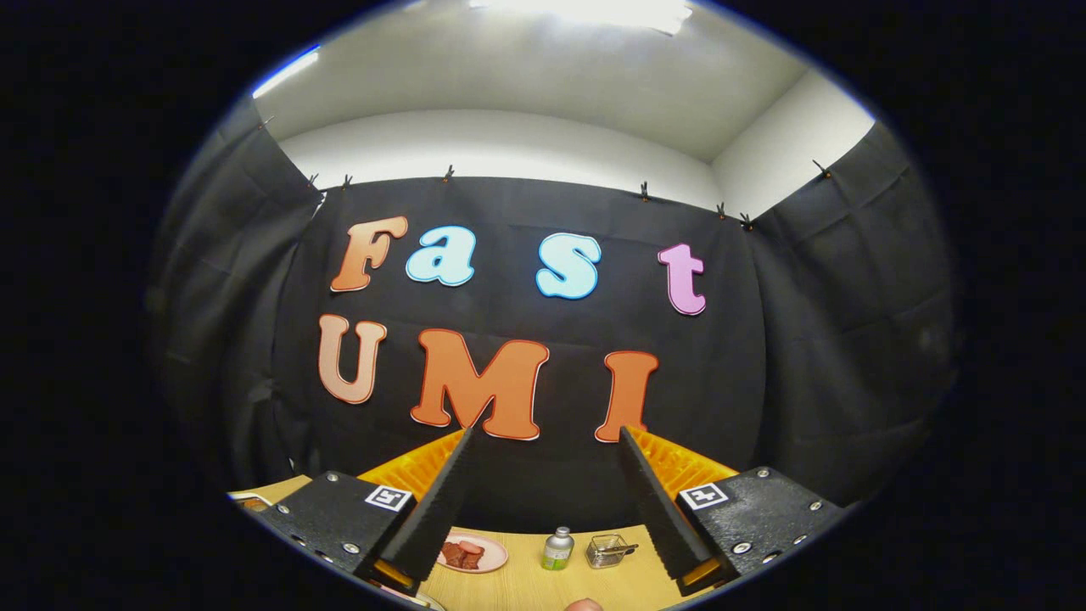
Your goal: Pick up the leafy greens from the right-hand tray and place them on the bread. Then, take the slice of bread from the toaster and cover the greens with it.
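Fingers [645, 501] of the gripper [547, 437] stand wide apart with nothing between them, raised well above the wooden table [526, 585]. Between them, far below, a pink plate [492, 556] carries reddish slices [462, 554]; beside it stand a small green bottle [557, 549] and a clear container [607, 551], each apart from the others. Neither greens, bread nor toaster can be made out. Bare tabletop lies around these items; black cloth [848, 339] walls the far edge.
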Tool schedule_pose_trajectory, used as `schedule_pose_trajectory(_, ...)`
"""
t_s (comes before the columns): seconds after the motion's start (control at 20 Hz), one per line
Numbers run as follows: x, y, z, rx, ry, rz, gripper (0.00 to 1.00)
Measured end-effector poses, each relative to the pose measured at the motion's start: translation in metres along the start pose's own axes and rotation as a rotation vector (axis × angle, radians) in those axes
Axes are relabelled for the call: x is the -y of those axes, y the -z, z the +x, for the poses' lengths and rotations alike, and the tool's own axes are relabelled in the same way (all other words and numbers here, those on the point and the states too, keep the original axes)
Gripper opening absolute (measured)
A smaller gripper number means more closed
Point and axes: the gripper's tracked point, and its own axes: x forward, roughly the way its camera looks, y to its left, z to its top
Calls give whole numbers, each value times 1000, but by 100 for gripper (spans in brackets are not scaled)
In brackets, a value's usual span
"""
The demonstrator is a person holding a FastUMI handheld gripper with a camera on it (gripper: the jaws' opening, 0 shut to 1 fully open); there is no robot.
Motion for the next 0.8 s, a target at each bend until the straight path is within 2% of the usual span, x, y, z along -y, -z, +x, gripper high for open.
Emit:
schedule_pose_trajectory(0.15, -13, -1, 4, 6, -54, 75, 98)
schedule_pose_trajectory(0.55, -5, 19, 5, -12, -66, 56, 98)
schedule_pose_trajectory(0.8, 6, 51, 3, -88, -63, 62, 98)
